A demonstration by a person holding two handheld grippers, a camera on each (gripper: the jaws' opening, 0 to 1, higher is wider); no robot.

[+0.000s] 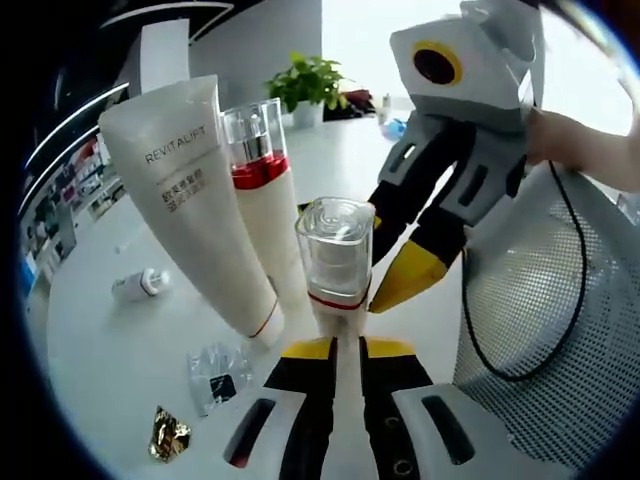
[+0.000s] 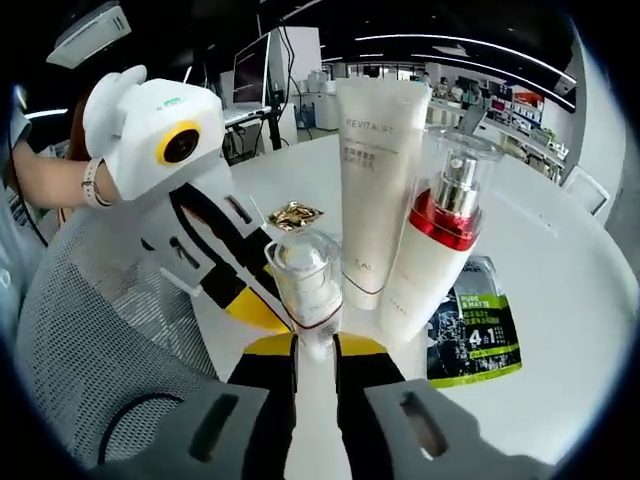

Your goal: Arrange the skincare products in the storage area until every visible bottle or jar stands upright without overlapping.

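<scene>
White round tabletop [image 1: 100,340]: both the left hand-held gripper [image 1: 345,350] and right hand-held gripper [image 2: 315,345] clamp the clear-capped bottle [image 1: 335,250], at twelve o'clock of each.

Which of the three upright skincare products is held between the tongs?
The short clear-capped bottle; both tongs close on it. The REVITALIFT tube and the red-banded pump bottle stand free behind it.

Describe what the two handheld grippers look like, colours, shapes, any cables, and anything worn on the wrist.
Both grippers have white angular bodies and black fingers with yellow tips. The right gripper carries a white box with a yellow-ringed round opening, and a thin black cable loops down from it. The left gripper looks the same. The person's hand holding it wears a light wristband.
</scene>
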